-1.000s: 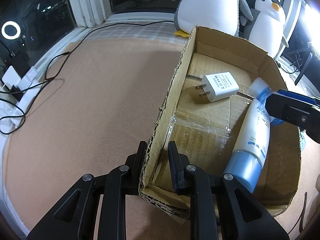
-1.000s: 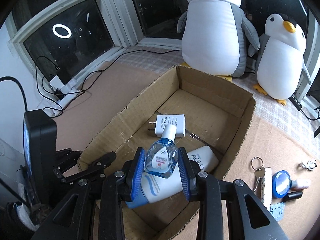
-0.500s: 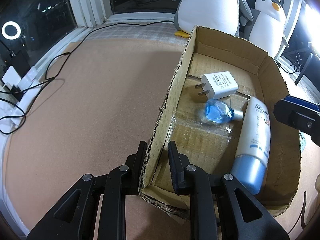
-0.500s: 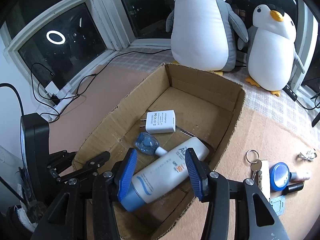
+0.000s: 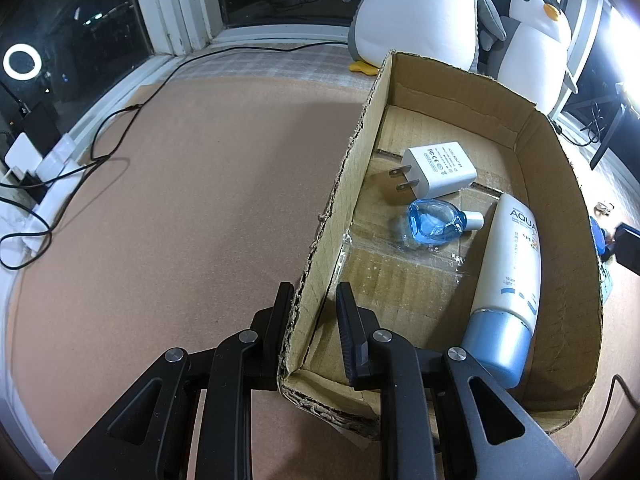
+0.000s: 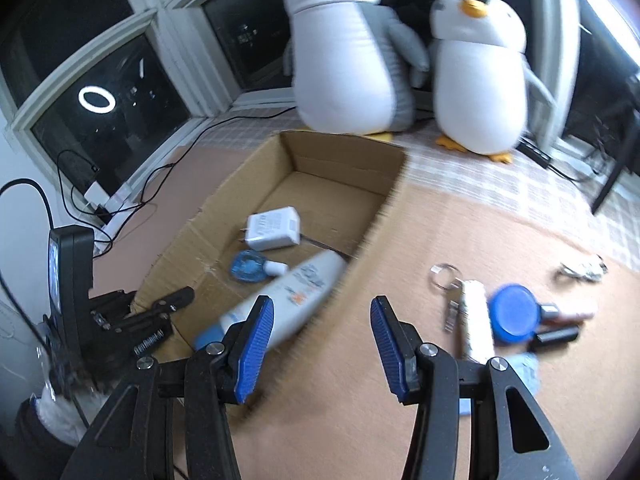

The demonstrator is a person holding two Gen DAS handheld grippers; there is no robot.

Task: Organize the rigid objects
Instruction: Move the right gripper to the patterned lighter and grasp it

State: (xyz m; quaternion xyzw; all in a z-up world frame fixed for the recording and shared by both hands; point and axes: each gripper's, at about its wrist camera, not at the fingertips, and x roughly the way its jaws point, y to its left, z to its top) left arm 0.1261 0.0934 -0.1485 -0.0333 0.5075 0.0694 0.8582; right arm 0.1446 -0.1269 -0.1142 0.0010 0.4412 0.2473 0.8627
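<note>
Cardboard box (image 5: 556,168) on tabletop (image 5: 180,200), holding white charger (image 5: 440,168), blue bottle (image 5: 434,222) and white tube (image 5: 508,280). Left gripper (image 5: 312,304) straddling box wall, fingers narrowly apart, grip uncertain. Right gripper (image 6: 320,336) fingers spread wide, holding nothing, near keys (image 6: 450,292) and blue disc (image 6: 514,312).

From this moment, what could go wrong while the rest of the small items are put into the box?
1. The left gripper only straddles the cardboard box wall, one finger on each side; a bump may shift the box.
2. The open right gripper faces tightly clustered items: keys, blue round case. It may grab two or knock one away.
3. The small blue bottle lies on its side and might roll.
</note>
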